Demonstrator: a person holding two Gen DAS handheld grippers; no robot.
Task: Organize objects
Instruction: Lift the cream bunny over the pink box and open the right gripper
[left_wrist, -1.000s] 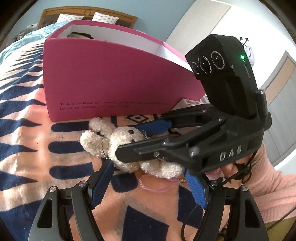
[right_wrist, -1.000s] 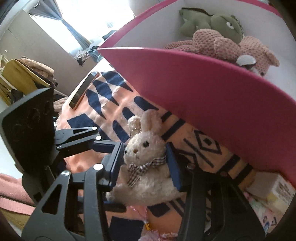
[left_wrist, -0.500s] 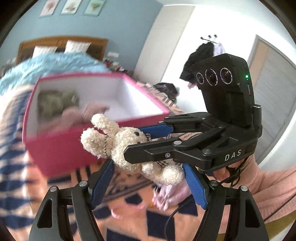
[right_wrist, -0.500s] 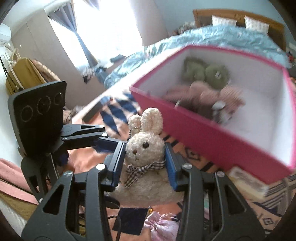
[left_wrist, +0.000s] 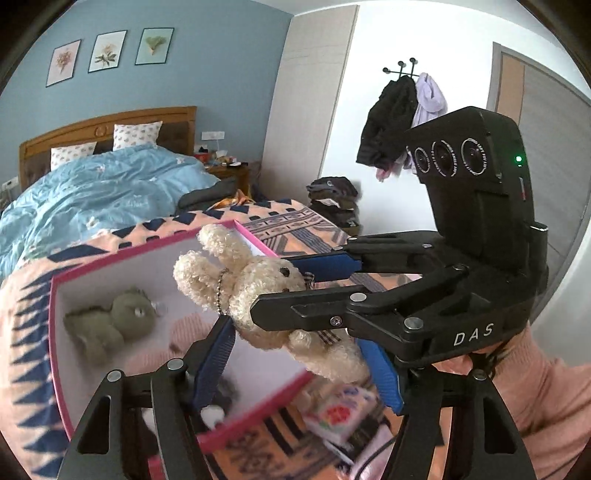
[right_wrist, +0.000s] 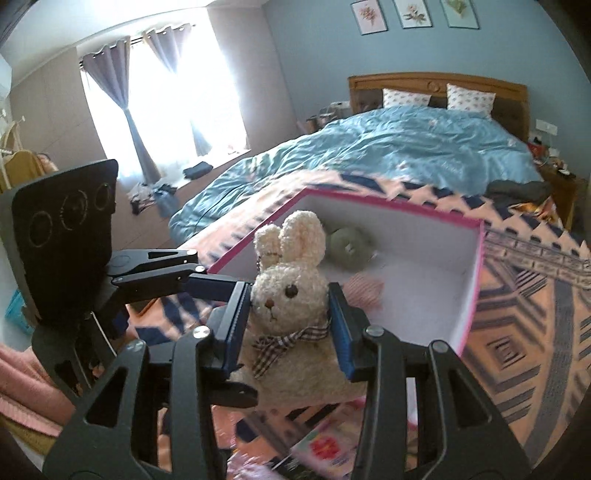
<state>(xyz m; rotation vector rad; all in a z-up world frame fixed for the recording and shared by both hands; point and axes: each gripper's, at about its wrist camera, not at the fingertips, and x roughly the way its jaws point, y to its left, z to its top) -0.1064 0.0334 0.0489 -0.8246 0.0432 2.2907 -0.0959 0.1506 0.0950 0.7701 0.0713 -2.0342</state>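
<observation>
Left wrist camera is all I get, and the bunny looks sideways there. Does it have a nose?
Observer: Yes. In the right wrist view the bunny faces the camera, and it has a small brown nose.
Operator: Is it squished on both sides?
Observer: Yes. The right gripper holds it. Its fingers have just been closing and press on both sides of its head.
Operator: Is it sunny in the room?
Observer: There is a bright window with grey curtains beyond the bed. Your view points away from it.
</observation>
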